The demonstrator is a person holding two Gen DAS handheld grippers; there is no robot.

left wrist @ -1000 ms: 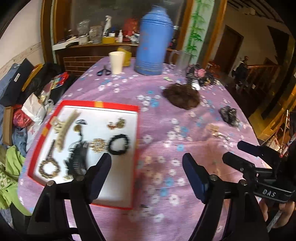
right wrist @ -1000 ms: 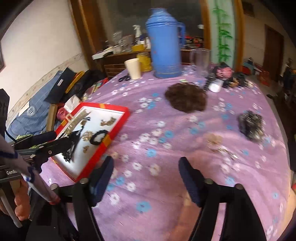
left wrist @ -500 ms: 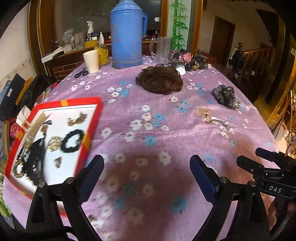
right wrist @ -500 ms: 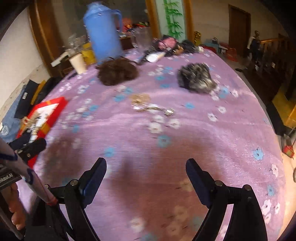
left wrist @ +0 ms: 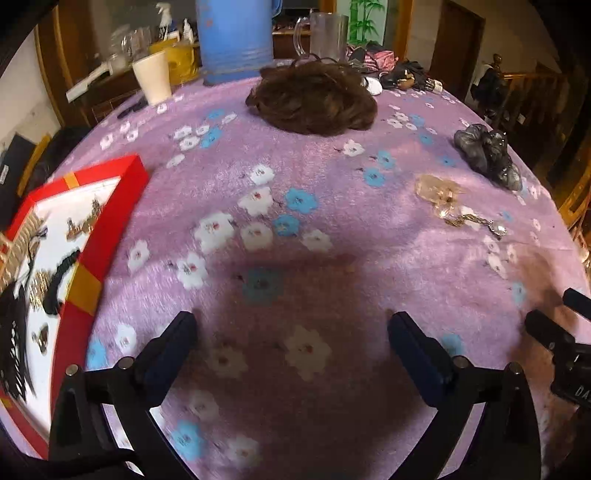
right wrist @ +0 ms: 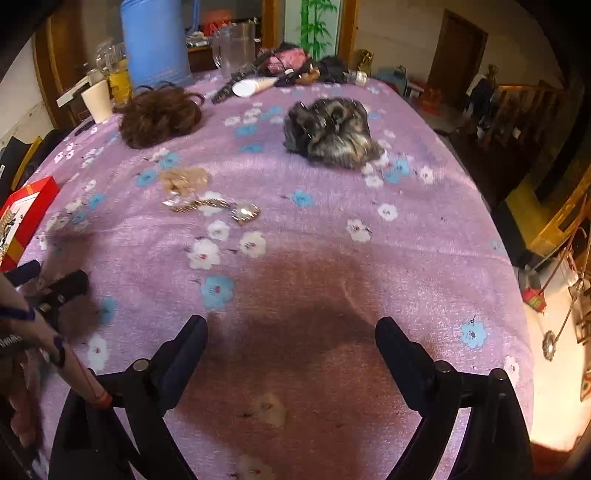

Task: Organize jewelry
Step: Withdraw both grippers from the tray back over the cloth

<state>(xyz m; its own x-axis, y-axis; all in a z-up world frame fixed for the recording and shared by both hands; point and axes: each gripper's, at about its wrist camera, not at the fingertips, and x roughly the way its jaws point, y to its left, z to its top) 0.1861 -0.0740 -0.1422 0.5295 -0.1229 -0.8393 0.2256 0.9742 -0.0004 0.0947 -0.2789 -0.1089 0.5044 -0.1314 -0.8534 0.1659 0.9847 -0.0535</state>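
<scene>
A red tray (left wrist: pixel 110 236) (right wrist: pixel 31 206) with a white inside holds several hair clips and jewelry pieces at the table's left. Loose on the purple floral cloth lie a clear beige clip (left wrist: pixel 436 188) (right wrist: pixel 184 179) and a gold chain with a round pendant (left wrist: pixel 476 221) (right wrist: pixel 221 208). My left gripper (left wrist: pixel 291 332) hovers over bare cloth, jaws opening wide, nothing between them. My right gripper (right wrist: pixel 291 336) also hangs over bare cloth below the chain, jaws opening, with nothing in them. Each gripper's tips show at the edge of the other's view.
A brown hairpiece (left wrist: pixel 314 96) (right wrist: pixel 159 114) and a dark grey scrunchie (left wrist: pixel 487 155) (right wrist: pixel 328 129) lie farther back. A blue thermos (left wrist: pixel 236 37), a white cup (left wrist: pixel 153 79), a glass mug (left wrist: pixel 327 33) and small clutter line the far edge. The table drops off at right.
Both grippers swung right from the red tray, sank toward the cloth and spread their jaws wider. The chain and clip now lie closer ahead.
</scene>
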